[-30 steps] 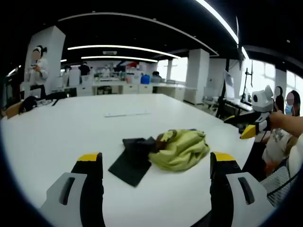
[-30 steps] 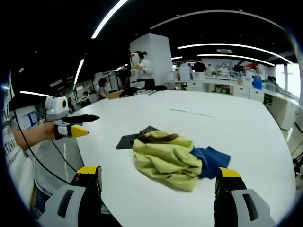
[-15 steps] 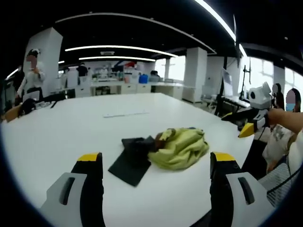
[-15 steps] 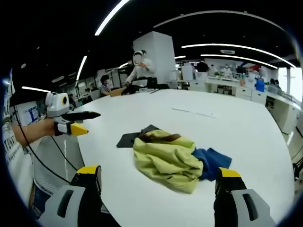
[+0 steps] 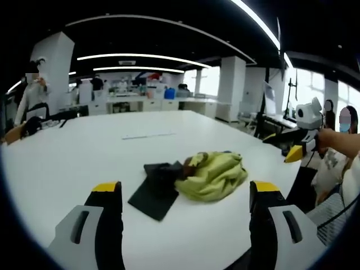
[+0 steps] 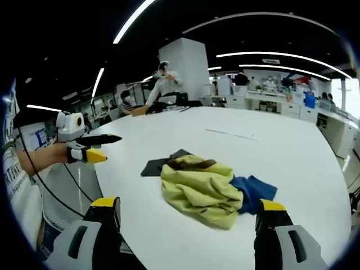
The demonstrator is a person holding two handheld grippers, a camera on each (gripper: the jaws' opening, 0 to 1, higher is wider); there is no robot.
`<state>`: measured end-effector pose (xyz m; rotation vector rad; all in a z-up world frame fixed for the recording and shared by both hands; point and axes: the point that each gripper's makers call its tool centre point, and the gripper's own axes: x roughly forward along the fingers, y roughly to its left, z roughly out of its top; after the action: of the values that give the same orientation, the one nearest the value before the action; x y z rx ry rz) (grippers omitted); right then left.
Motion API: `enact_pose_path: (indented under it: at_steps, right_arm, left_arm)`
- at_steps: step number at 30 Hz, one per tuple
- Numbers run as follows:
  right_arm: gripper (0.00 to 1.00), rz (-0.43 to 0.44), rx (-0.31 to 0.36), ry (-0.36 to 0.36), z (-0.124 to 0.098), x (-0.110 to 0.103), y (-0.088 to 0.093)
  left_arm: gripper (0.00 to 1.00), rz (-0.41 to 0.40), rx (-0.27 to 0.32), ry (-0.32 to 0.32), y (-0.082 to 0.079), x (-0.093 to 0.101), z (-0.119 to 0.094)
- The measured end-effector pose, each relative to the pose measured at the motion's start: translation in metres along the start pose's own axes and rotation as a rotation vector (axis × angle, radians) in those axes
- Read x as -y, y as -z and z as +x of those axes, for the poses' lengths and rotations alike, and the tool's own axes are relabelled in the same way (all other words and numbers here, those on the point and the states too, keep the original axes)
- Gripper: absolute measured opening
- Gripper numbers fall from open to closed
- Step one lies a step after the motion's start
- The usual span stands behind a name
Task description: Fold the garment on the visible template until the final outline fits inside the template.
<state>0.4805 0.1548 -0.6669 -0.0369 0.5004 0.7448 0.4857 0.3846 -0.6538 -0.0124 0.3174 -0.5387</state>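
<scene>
Left gripper view is showing the left gripper hanging above the near desk edge, fingers standing wide apart, nothing between them. The garment, yellow-green, is lying in a crumpled heap mid-desk, overlapping the right end of a dark flat sheet that I'm reading as the template. Right gripper view is looking at the same heap from the other side: right gripper also hovering short of it, its fingers spread too and holding nothing. A blue cloth is sticking out from under the garment on the side away from the sheet. The left gripper is coming into this view at the left, held off the desk edge, well apart from the cloth pile. No containers on the desk that I can see. Risks, as I'm judging them: grabbing the heap blind is likely picking up several layers at once, or snagging the blue cloth with it; dragging the garment could be sliding or flipping the sheet, since the two are touching; and with the pile sitting fairly near the desk edge, a wide spread could be pushing fabric off the edge and out of the workspace.
</scene>
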Motion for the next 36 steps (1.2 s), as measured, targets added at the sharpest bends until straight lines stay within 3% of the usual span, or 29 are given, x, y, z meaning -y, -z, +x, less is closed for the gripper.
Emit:
enact_pose_path:
  at_steps: [11, 25, 36]
  right_arm:
    - [0.98, 0.017, 0.037, 0.021, -0.006, 0.007, -0.004]
    - [0.72, 0.059, 0.060, 0.008, -0.002, 0.020, -0.015]
    - [0.57, 0.048, 0.032, -0.005, 0.013, 0.029, -0.022]
  left_arm:
    - [0.85, -0.006, 0.014, 0.013, -0.004, 0.001, 0.001]
    - [0.71, 0.091, -0.017, 0.070, -0.007, -0.004, 0.013]
    - [0.55, 0.114, -0.040, 0.117, -0.005, -0.006, 0.034]
